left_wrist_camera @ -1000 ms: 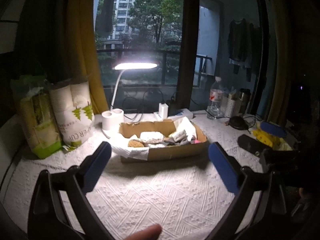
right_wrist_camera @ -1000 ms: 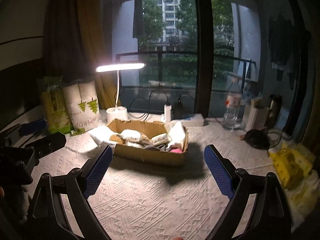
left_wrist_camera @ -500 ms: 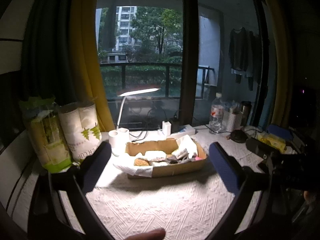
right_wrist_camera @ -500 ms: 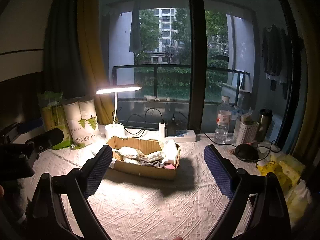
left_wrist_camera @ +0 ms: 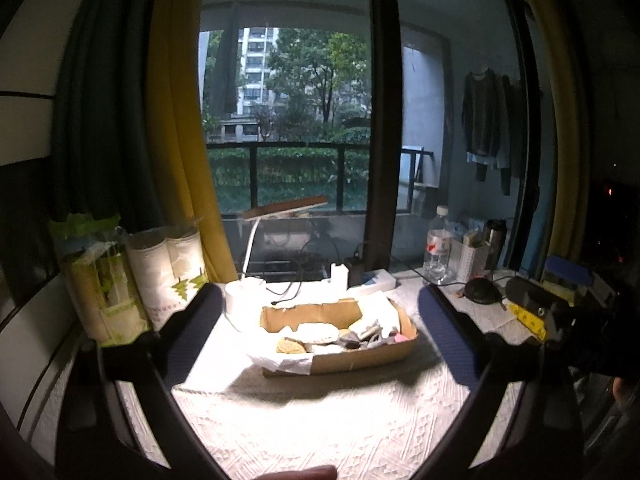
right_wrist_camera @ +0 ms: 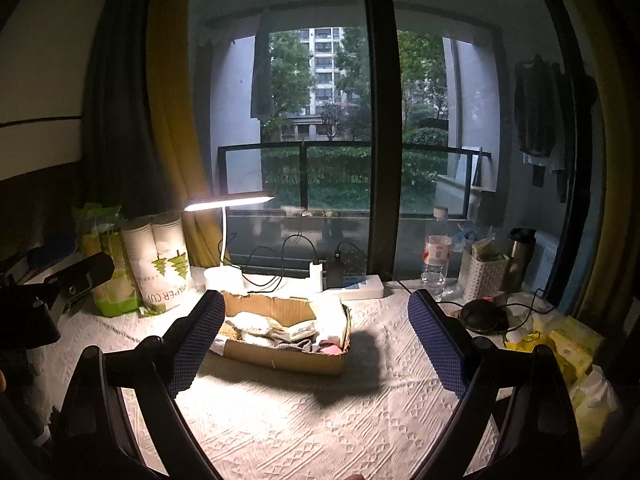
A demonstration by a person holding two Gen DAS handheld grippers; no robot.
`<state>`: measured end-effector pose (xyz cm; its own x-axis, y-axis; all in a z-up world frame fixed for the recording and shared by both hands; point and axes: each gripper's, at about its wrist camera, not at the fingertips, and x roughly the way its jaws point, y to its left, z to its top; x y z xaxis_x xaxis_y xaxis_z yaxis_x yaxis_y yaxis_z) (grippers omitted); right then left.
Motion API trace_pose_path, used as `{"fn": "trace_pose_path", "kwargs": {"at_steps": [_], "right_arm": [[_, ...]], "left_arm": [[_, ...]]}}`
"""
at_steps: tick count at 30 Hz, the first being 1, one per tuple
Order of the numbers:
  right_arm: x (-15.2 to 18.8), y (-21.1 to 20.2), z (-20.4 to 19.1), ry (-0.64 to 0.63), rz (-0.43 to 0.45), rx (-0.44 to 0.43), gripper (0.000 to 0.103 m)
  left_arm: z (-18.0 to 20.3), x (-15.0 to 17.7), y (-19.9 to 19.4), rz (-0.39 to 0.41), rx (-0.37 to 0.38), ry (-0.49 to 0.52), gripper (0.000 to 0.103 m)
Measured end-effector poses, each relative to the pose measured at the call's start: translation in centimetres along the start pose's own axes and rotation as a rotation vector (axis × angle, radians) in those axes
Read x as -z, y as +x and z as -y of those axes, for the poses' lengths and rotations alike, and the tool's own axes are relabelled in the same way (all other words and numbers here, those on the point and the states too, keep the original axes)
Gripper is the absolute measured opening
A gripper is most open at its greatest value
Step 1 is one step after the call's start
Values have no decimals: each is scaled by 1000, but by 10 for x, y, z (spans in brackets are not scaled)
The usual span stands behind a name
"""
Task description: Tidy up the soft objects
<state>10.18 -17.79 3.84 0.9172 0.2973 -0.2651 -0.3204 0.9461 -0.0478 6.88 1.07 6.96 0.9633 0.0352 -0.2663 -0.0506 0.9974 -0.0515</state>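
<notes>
A shallow cardboard box stands on the white patterned tablecloth under a desk lamp. It holds several soft items: white cloths, a tan sponge, grey fabric and a pink piece. The box also shows in the right wrist view. My left gripper is open and empty, held back from the box. My right gripper is open and empty, also back from the box. Each gripper shows at the other view's edge.
Paper cup sleeves and a green pack stand at the back left. The lamp base, a power strip, a water bottle, a holder, a flask and a black mouse line the back. Yellow packs lie at the right.
Both grippers have pulled back and risen away from the box, so it looks smaller and more of the window shows. Both stay open and empty.
</notes>
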Motion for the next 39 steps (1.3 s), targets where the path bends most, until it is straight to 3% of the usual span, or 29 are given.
{"fn": "trace_pose_path", "kwargs": {"at_steps": [39], "right_arm": [[-3, -4, -3, -14, 1, -17, 95]], "left_arm": [[-1, 4, 4, -11, -5, -11, 99]]}}
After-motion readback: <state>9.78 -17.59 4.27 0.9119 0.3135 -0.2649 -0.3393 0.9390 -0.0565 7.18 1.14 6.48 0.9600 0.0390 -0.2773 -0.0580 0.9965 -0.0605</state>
